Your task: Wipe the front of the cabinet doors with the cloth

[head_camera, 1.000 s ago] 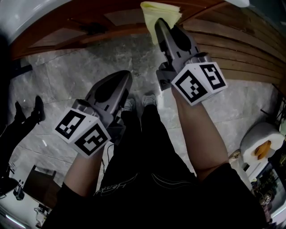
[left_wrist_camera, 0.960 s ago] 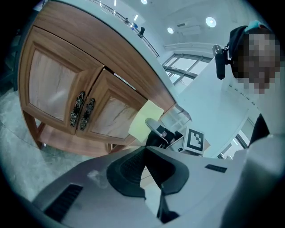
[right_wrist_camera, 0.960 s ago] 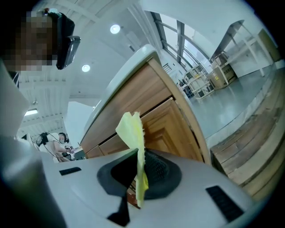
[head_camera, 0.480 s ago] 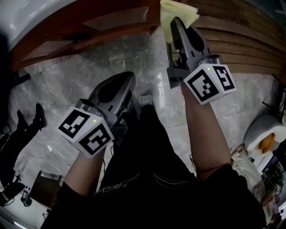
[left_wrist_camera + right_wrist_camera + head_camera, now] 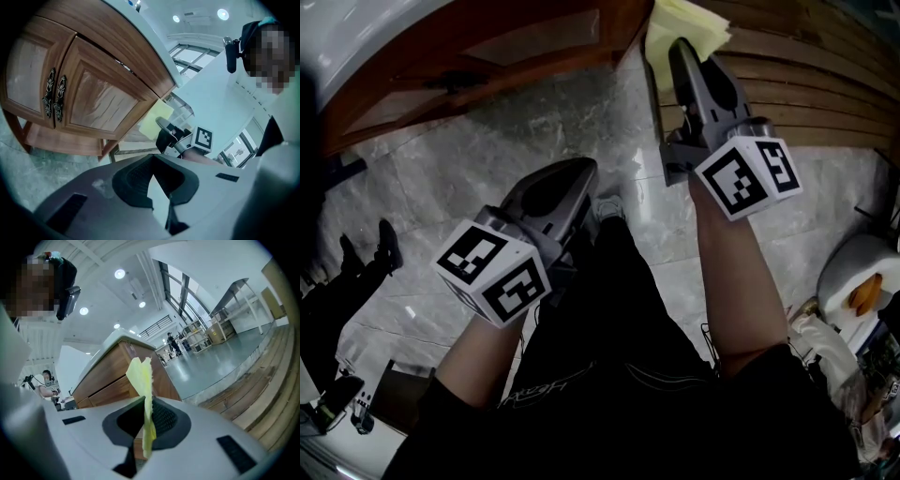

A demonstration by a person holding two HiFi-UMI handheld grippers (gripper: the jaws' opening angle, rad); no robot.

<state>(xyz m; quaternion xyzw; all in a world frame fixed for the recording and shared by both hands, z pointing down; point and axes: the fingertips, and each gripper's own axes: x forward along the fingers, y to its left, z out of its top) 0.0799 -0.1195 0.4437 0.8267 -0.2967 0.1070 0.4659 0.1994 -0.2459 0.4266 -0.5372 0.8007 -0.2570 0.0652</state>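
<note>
Right gripper (image 5: 677,47): clamped on yellow cloth (image 5: 686,22), beside cabinet (image 5: 487,47) corner.
Left gripper (image 5: 579,171): jaws together, empty, over floor (image 5: 478,155).

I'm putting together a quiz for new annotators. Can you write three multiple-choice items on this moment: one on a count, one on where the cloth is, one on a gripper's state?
1. How many dark ornate metal handles are on the brown wooden cabinet doors? A one; B two; C four.
2. Where is the pale yellow cloth? A in the left gripper; B in the right gripper; C hung on a handle.
3. What is the left gripper's state? A shut on the cloth; B gripping a handle; C holding nothing.

Answers: B, two handles hang side by side where the doors meet; B, the right gripper view shows its jaws pinching the cloth; C, the left gripper view shows nothing between its jaws.
</note>
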